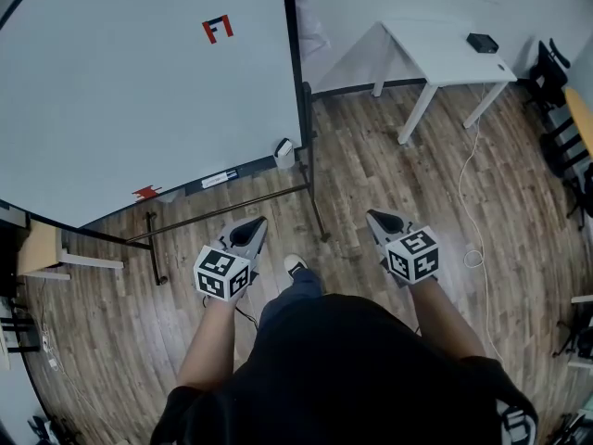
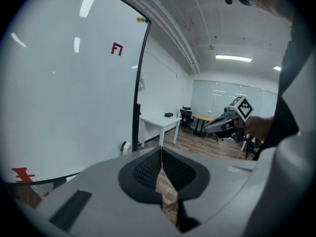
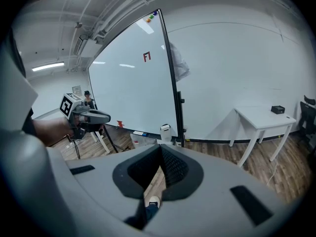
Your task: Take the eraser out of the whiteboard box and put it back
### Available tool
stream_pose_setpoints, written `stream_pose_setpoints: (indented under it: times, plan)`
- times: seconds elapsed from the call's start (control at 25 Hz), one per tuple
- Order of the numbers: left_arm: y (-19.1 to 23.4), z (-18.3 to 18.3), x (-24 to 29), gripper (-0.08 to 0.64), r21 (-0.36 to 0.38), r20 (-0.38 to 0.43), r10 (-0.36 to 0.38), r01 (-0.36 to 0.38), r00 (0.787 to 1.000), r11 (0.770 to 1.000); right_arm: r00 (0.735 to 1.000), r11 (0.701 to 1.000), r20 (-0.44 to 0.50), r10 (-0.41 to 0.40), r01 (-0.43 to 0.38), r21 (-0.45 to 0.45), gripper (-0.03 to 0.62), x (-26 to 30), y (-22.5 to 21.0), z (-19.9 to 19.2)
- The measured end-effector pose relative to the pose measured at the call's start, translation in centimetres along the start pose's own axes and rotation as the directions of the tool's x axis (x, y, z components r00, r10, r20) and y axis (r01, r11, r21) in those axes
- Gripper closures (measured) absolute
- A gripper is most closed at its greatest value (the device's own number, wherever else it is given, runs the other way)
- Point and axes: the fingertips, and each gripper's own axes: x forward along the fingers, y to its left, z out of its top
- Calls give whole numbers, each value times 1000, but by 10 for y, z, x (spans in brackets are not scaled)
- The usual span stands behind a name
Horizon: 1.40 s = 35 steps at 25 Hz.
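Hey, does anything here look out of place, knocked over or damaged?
Nothing much. The whiteboard stands upright, its box sits at the tray's right end, and the table stands level. Only a white cable trails loose across the floor beside the table.
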Motion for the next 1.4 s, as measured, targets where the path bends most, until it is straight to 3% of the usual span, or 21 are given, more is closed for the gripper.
stream_pose_setpoints:
  times: [1.4]
  plan:
    - [88, 14, 106, 545, -1, -65, -96, 97, 993, 995, 995, 999, -98, 1, 4, 49, 597, 91, -28, 8]
